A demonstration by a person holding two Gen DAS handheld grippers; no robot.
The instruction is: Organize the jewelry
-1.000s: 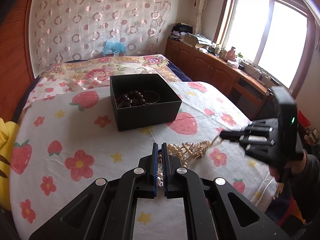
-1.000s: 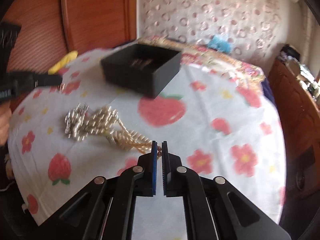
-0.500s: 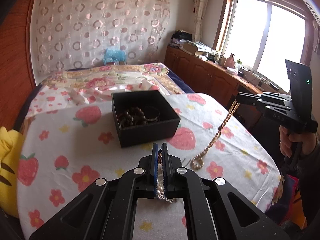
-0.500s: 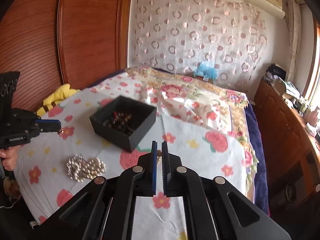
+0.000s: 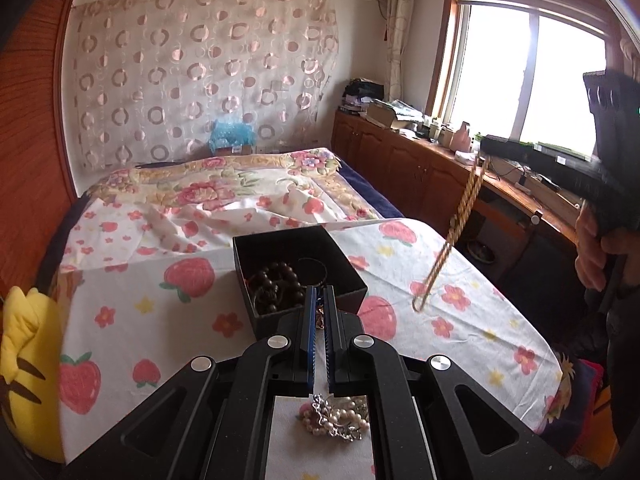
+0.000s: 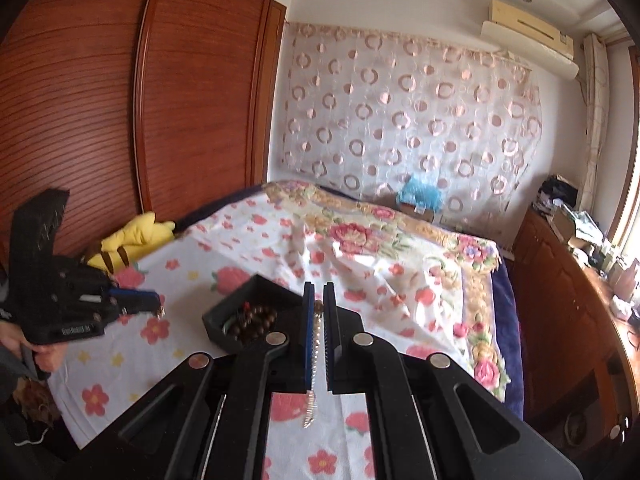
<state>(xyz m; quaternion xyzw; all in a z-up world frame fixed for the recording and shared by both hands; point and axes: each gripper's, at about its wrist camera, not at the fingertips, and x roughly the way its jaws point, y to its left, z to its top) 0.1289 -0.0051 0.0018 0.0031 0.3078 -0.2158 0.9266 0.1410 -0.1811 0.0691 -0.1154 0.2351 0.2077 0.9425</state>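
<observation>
The right claw (image 5: 486, 148), at the right edge of the left-hand view, is shut on one end of a gold bead chain (image 5: 452, 236) that hangs down toward the lower middle, its loop clear of the strawberry sheet (image 5: 160, 320). In its own view the strand (image 6: 314, 360) runs down between the closed jaws. The left claw (image 5: 319, 300) is shut too, with something small pinched at its tips. I cannot tell whether that is part of the pearl heap (image 5: 336, 416) lying on the sheet below it. The black box (image 5: 352, 272) sits mid-frame with dark wooden beads (image 5: 280, 284) already inside. I'd say the chain is being carried to the box. Next, the right hand (image 5: 596, 256) needs to swing it over the opening and lower it so it coils inside. Both claws point forward and slightly down.
</observation>
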